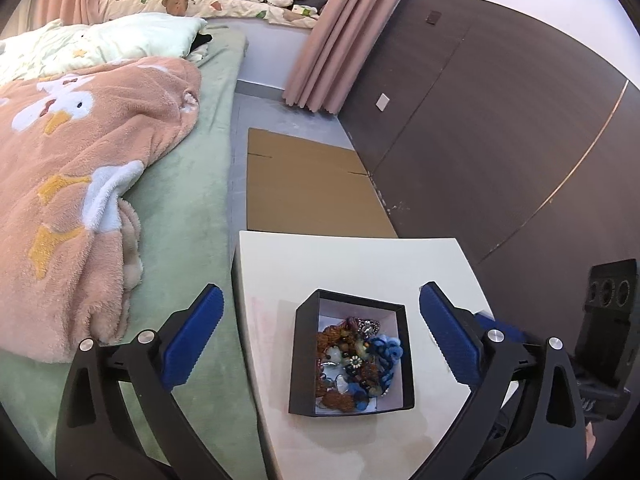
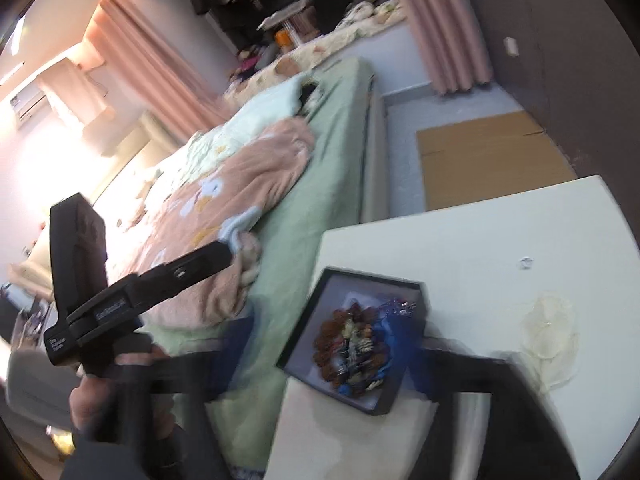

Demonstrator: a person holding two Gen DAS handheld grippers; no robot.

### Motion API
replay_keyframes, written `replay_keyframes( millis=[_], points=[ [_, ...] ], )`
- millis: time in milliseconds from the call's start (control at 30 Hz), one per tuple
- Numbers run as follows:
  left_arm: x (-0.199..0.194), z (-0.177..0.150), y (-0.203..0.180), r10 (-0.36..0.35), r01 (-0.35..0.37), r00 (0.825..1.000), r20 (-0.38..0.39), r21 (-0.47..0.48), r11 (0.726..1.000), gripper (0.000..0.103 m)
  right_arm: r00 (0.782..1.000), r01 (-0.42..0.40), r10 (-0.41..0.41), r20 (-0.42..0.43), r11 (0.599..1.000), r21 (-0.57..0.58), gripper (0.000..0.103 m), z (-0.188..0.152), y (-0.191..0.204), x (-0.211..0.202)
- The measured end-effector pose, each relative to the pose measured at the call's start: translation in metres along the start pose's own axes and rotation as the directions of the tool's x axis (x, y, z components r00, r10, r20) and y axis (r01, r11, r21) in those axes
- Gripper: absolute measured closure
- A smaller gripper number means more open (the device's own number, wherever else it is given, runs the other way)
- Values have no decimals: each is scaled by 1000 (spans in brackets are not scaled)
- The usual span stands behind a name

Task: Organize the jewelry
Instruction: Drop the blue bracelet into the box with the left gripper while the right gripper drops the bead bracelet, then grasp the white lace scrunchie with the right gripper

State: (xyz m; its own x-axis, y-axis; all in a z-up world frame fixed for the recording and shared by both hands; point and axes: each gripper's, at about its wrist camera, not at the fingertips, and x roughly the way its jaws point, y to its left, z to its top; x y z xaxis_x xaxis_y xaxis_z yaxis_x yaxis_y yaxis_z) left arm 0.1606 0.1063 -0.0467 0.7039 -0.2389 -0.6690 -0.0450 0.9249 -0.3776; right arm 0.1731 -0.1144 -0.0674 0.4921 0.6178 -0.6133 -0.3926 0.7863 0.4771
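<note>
A black open box (image 1: 304, 356) with a white inside sits on the white table (image 1: 340, 264). It holds a heap of jewelry (image 1: 356, 364): brown beads, blue pieces, pale stones. My left gripper (image 1: 318, 334) is open and empty, its blue pads (image 1: 192, 340) spread wide on either side of the box, above it. In the blurred right wrist view the box (image 2: 320, 320) and jewelry (image 2: 356, 344) show too. My right gripper (image 2: 320, 352) is open, its blurred blue pads (image 2: 416, 360) flanking the box. A small ring (image 2: 526, 262) lies on the table (image 2: 480, 220).
A bed with a green sheet (image 1: 192, 184) and a pink duck blanket (image 1: 80, 152) lies left of the table. Flat cardboard (image 1: 304, 188) lies on the floor beyond it. A dark panel wall (image 1: 500, 120) runs on the right. A clear plastic bag (image 2: 550, 340) lies on the table.
</note>
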Motion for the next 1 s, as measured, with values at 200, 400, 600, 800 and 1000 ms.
replay_keyframes(
  millis=[200,400,600,800,1000],
  points=[
    [7,-3,-6,-1,1,1000,-23,17,1000,5,996,92,-92,-1,995,41,31,-1,-33,-17],
    [13,-7,-28,-25,27,999,-40,62,998,5,988,157,-157,-7,984,87,31,-1,-67,-32],
    [26,-13,-60,-52,59,996,-67,114,992,5,977,212,-211,-14,971,113,31,-4,-96,-46],
    [41,-20,-92,-79,94,992,-95,168,981,5,965,261,-255,-56,954,151,40,-9,-128,-49],
    [59,-22,-113,-84,104,990,-110,185,977,5,951,301,-278,-136,934,192,48,-21,-162,-27]
  ],
)
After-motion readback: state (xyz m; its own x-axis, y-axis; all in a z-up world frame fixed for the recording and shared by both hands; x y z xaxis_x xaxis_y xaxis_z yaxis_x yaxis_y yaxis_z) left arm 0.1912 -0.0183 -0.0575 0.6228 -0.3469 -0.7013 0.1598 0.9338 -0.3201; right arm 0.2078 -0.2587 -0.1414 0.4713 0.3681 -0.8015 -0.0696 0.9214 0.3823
